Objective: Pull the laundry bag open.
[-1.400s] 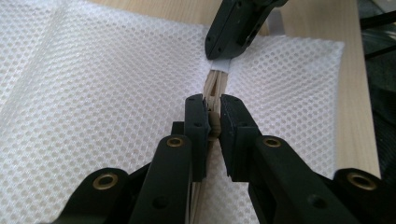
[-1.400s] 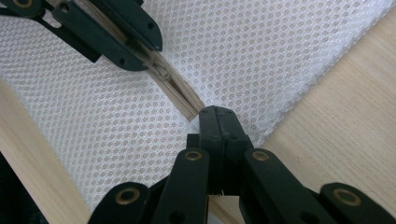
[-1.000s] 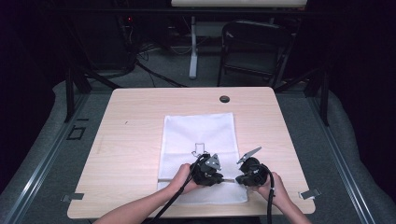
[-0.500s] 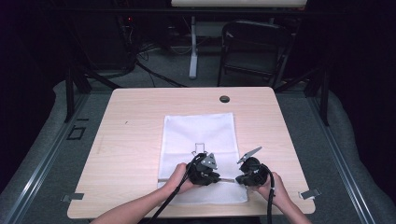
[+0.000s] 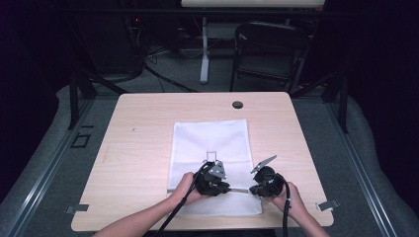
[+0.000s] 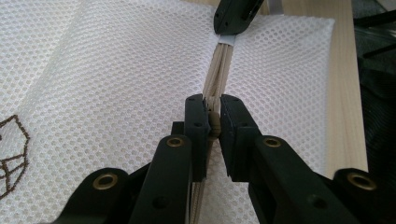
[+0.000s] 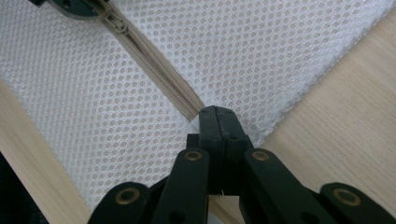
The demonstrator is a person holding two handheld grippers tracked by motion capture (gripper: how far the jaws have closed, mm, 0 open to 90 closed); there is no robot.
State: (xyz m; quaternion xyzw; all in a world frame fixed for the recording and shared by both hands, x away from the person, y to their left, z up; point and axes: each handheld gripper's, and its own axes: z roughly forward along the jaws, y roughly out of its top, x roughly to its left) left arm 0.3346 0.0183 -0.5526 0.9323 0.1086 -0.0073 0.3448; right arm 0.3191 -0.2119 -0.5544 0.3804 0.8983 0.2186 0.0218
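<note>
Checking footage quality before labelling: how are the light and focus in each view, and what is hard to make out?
High view: table evenly lit, surroundings nearly black, grippers small and dark. Left gripper view: mesh bag and zipper sharp, own jaws soft. Right gripper view: mesh crisp, no glare, far corner slightly blurred.

In the high view, the zipper [image 5: 238,189] at lower centre is too small to read, a thin pale line between both hands. The left gripper [image 6: 212,114] hides what it pinches, perhaps the slider. In the left gripper view, the brown print [image 6: 11,154] is cut off at the left edge.
</note>
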